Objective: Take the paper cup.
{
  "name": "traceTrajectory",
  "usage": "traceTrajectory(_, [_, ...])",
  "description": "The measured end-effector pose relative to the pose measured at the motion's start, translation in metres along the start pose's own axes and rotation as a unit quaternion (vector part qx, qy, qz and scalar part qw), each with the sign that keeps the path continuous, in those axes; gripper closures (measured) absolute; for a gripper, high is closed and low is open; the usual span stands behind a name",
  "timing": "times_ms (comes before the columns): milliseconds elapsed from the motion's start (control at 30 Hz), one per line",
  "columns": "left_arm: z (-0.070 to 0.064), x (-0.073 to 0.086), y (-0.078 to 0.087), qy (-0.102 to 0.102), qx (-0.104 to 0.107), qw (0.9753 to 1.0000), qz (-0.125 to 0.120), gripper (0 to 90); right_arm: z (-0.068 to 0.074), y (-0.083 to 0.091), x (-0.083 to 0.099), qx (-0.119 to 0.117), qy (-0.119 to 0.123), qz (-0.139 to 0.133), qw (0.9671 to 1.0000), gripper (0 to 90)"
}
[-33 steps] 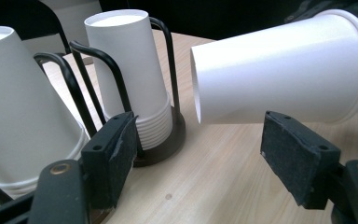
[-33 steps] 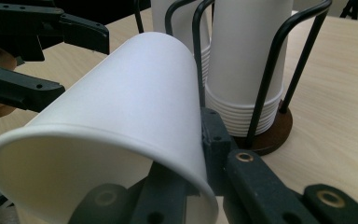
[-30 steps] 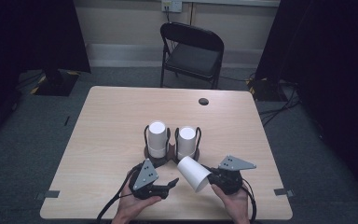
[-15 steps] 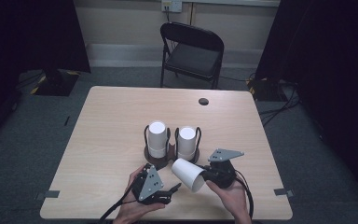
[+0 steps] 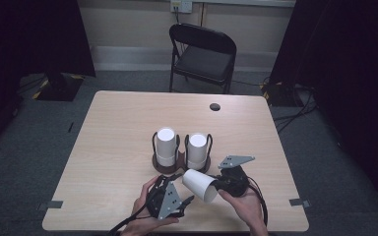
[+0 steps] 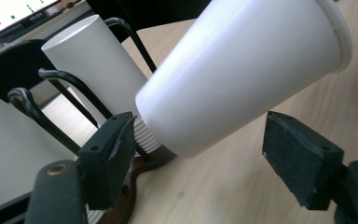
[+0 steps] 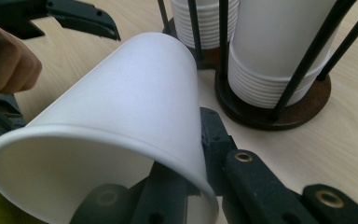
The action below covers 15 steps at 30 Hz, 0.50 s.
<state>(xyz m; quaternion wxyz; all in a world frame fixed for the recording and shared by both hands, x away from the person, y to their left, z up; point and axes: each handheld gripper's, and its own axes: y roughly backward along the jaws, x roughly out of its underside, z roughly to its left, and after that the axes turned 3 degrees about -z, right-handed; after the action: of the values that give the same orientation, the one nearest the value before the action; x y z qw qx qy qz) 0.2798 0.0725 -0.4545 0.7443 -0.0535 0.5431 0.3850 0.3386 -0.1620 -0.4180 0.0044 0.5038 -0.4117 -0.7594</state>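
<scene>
The right tool [image 5: 221, 186] had swung the white paper cup [image 5: 199, 185] leftward and tipped it, its jaws pinching the rim. The left tool [image 5: 184, 200] – jaws spread wide – had closed in on the cup's base, so a handover looked near. Behind, smooth tapered stacks filled the wire holder [image 5: 170, 164] on the pale bench [image 5: 108, 142].

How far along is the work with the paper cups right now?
One paper cup looks already taken from the cup holder, where two stacks remain. The right tongs pinch its rim, tilted above the table. The left tongs stand open around its base, not closed. Left: passing it over or setting it down, probably.
</scene>
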Motion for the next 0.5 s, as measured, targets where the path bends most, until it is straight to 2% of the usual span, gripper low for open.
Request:
traceTrajectory(133, [-0.004, 0.0, -0.002, -0.009, -0.006, 0.9999, 0.008, 20.3, 0.0, 0.0, -0.003, -0.003, 0.003, 0.013, 0.9999, 88.8])
traceTrajectory(200, [-0.007, 0.001, -0.004, -0.01, -0.015, 0.9998, -0.001, 18.2, 0.001, 0.0, -0.005, -0.006, 0.005, 0.022, 0.9997, 88.8])
traceTrajectory(333, [-0.011, -0.002, -0.006, -0.041, -0.013, 0.999, 0.014, 17.4, 0.003, -0.006, -0.008, -0.016, 0.006, 0.046, 0.9988, 88.8])
traceTrajectory(367, [-0.012, -0.003, -0.007, -0.044, -0.007, 0.9989, 0.015, 17.4, 0.003, -0.006, -0.008, -0.016, 0.006, 0.046, 0.9988, 88.8])
traceTrajectory(500, [-0.017, -0.005, -0.011, -0.066, -0.009, 0.9975, 0.026, 16.0, 0.004, -0.01, -0.012, -0.019, 0.007, 0.063, 0.9978, 88.8])
